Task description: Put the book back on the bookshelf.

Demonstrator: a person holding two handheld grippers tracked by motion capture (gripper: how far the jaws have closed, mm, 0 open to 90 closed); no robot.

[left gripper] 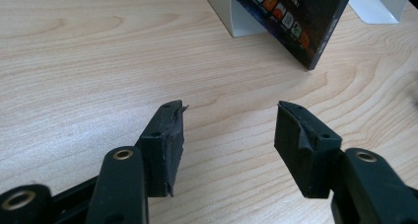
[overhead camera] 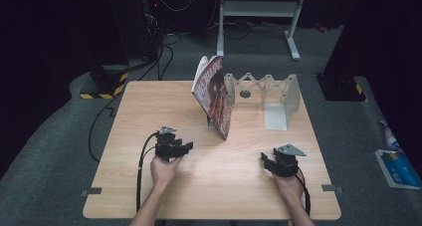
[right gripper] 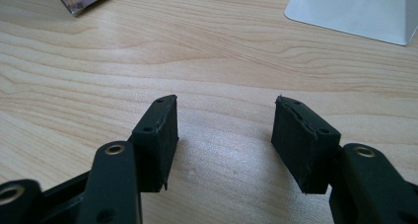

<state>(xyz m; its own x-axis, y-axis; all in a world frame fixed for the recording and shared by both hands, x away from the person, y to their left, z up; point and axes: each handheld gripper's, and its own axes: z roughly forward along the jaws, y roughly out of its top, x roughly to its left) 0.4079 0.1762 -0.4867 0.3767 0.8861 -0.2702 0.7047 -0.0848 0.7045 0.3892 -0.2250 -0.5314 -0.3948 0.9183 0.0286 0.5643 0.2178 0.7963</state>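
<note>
A book with a dark red cover stands tilted at the left end of a white folding book rack at the far middle of the wooden table. My left gripper rests low over the table in front of the book, open, with nothing between its jaws. In the left gripper view the gripper faces the book's lower corner and a white rack plate. My right gripper sits at the front right, open and holding nothing. The right gripper view shows it over bare wood, with the rack's foot ahead.
The rack's right end plate stands on the table beyond my right hand. Off the table are cables, a yellow-black striped base, a white frame leg and a blue-white item on the floor.
</note>
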